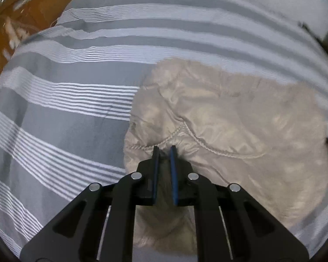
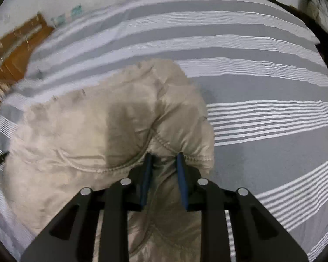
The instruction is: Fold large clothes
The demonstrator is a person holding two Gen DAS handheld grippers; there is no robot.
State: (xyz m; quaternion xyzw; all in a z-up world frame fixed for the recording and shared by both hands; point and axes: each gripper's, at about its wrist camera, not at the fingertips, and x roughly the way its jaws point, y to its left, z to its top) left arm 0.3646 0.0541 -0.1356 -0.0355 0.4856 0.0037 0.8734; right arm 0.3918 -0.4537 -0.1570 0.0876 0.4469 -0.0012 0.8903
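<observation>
Closest in, the left gripper [image 1: 164, 150] has its jaws drawn nearly together on a pinch of the beige padded jacket [image 1: 229, 118], the blue pads biting just behind a corded seam [image 1: 199, 142] that curves away to the right. The right gripper [image 2: 164, 158] does the same on its own side: its jaws stand a little wider but are clamped on a thick bunch of the same jacket [image 2: 94, 131], right at a stitched hem [image 2: 175, 148]. So each hand holds one end of the garment's near edge, and neither is meaningfully nearer than the other. From the left jaws the bulk of the jacket spreads forward and to the right; from the right jaws it spreads forward and to the left, so the garment lies between the two hands with its long axis running roughly from hand to hand. Beyond it the striped grey and white bed cover [image 2: 262, 87] stretches away, bare on the far side. That open bedding ahead is likely where the held edge must travel, both hands moving together to carry it over. Farthest off, brown wooden furniture [image 2: 13, 52] shows past the bed's left corner.
</observation>
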